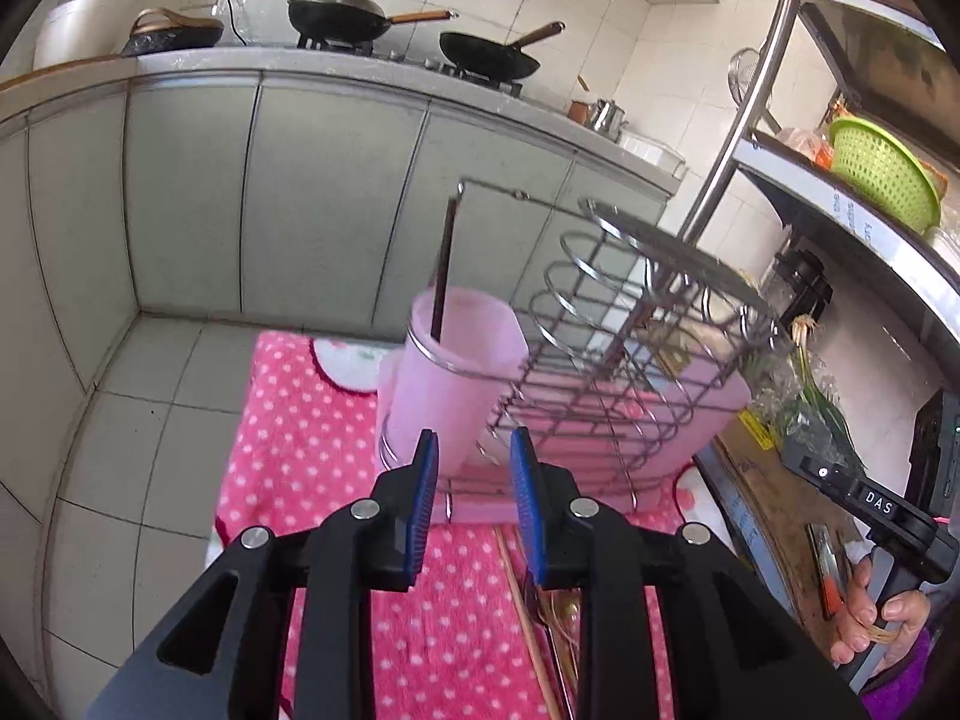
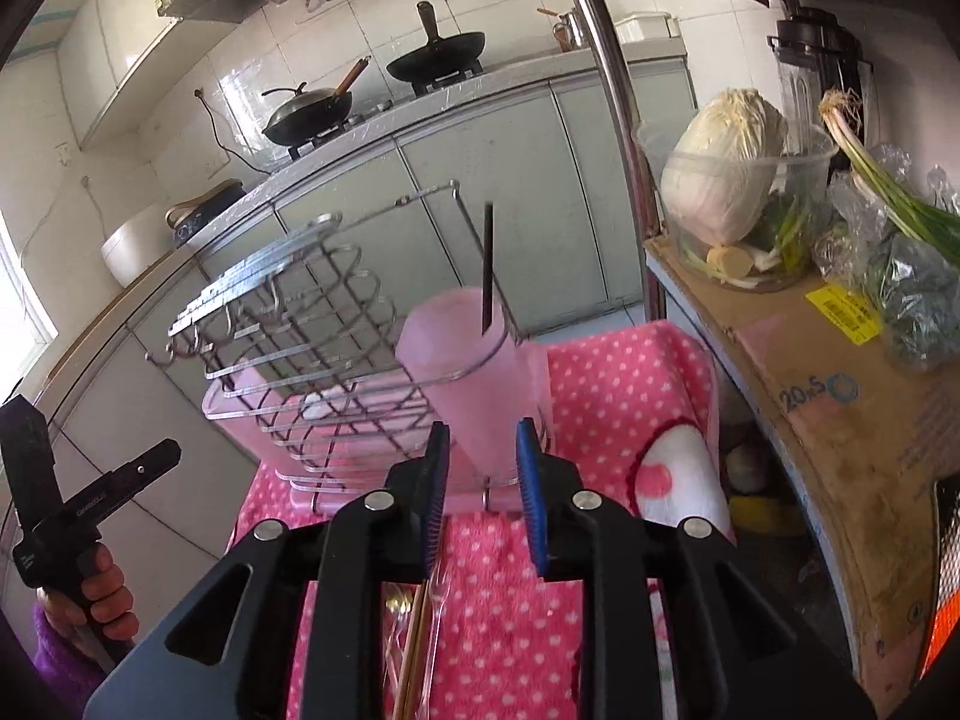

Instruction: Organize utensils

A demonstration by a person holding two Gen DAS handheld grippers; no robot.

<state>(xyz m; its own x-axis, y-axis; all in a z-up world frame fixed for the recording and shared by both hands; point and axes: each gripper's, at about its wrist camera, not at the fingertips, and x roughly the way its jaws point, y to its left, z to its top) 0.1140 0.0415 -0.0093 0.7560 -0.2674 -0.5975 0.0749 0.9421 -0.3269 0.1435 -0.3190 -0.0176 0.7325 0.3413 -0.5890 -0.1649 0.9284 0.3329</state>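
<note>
A wire utensil rack [image 1: 606, 360] with a pink cup [image 1: 456, 372] stands on a pink dotted cloth [image 1: 288, 420]. One dark chopstick [image 1: 443, 276] stands in the cup. My left gripper [image 1: 474, 510] is open and empty, just in front of the rack. Loose utensils [image 1: 552, 618], a chopstick and spoons, lie on the cloth under it. In the right wrist view the rack [image 2: 312, 360], cup [image 2: 474, 372] and chopstick [image 2: 487, 267] show again. My right gripper [image 2: 483, 498] is open and empty, near the cup. A clear fork and chopsticks [image 2: 420, 642] lie below it.
A shelf unit stands to the right with a green basket [image 1: 882, 174], a cabbage in a clear tub [image 2: 729, 168] and scallions [image 2: 882, 180]. Grey cabinets [image 1: 336, 198] and a counter with woks [image 1: 342, 15] lie behind. Tiled floor [image 1: 150, 420] is to the left.
</note>
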